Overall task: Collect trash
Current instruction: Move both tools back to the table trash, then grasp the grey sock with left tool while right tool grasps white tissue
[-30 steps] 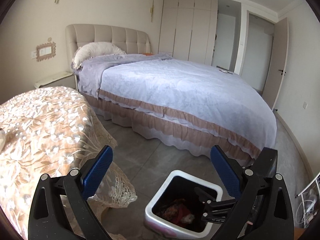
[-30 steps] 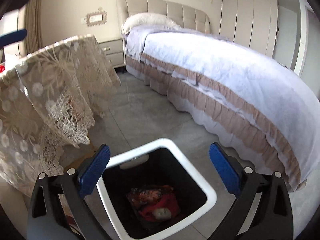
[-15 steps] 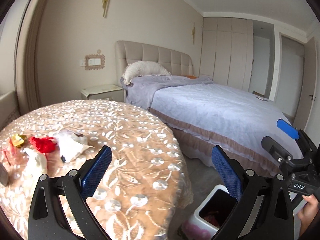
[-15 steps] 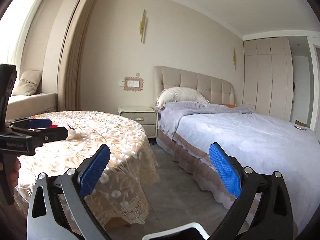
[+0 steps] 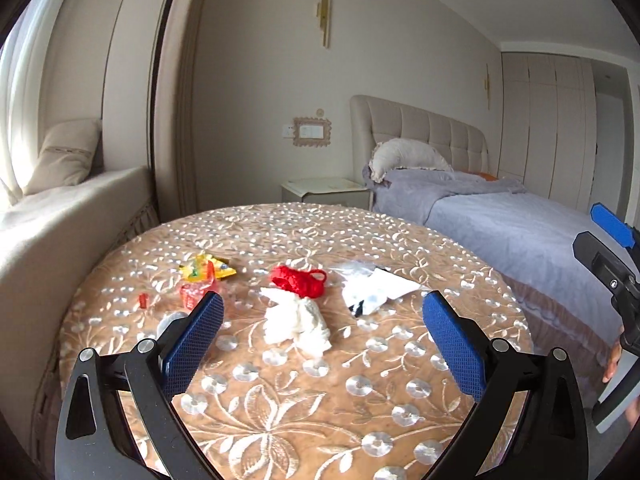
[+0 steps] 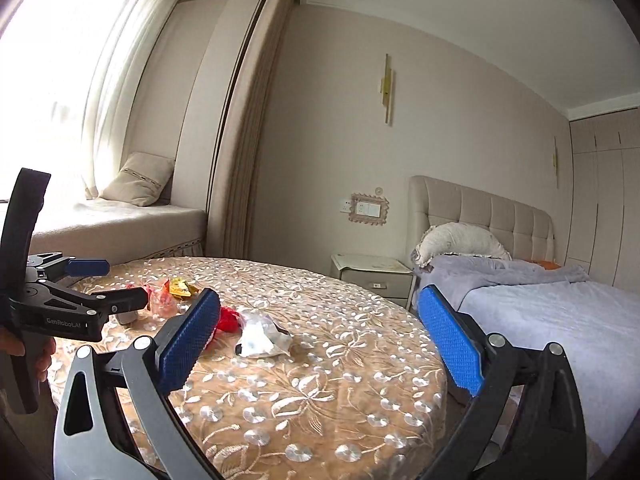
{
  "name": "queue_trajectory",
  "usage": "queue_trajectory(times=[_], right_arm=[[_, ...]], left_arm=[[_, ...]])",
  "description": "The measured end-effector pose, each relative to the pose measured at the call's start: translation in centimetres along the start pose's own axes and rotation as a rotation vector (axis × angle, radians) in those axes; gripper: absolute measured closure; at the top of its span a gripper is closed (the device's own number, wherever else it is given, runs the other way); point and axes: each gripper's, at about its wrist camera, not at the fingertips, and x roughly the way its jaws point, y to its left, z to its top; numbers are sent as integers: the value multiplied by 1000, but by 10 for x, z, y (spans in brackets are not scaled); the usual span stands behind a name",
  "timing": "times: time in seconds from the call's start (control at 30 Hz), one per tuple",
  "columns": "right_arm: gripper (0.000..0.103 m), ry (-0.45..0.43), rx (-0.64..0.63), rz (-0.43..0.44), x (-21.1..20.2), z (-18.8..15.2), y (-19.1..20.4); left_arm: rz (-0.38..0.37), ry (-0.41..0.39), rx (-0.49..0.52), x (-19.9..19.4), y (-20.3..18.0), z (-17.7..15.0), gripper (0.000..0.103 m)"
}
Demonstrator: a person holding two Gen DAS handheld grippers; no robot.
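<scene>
Trash lies on a round table with a lace cloth (image 5: 320, 400): a crumpled white tissue (image 5: 298, 322), a red scrap (image 5: 298, 280), a clear-white plastic wrapper (image 5: 370, 292), a yellow wrapper (image 5: 206, 270) and a red-clear wrapper (image 5: 194, 294). My left gripper (image 5: 322, 340) is open and empty, above the table's near side, short of the tissue. My right gripper (image 6: 320, 338) is open and empty, over the table's right part; the plastic wrapper (image 6: 260, 338) shows between its fingers. The trash bin is out of view.
A bed (image 5: 520, 232) stands to the right of the table, with a nightstand (image 5: 324, 192) behind. A window seat with a cushion (image 5: 64, 156) runs along the left. The left gripper shows in the right wrist view (image 6: 86, 284), the right gripper at the left view's right edge (image 5: 612, 248).
Both grippers have swung up and left from above the bin on the floor to face the table and its trash. Both stay open and empty.
</scene>
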Motion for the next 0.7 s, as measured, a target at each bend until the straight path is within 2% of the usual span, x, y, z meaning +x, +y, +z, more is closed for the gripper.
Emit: queue_trajectory(times=[0.27,0.6,0.67,0.7], right_arm=[[4,13,-17,115,40,17,60],[4,74,-52,218,83,18,121],[4,79,-53,225,88,17,127],[4,82,-54,227,90,16,129]], left_arm=[[104,72,-70,9,72,-8,5],[107,177,-92,41,117,-19,6],[81,212,-109,50,121,-21,13],[75,235,-119,56,125,-22,20]])
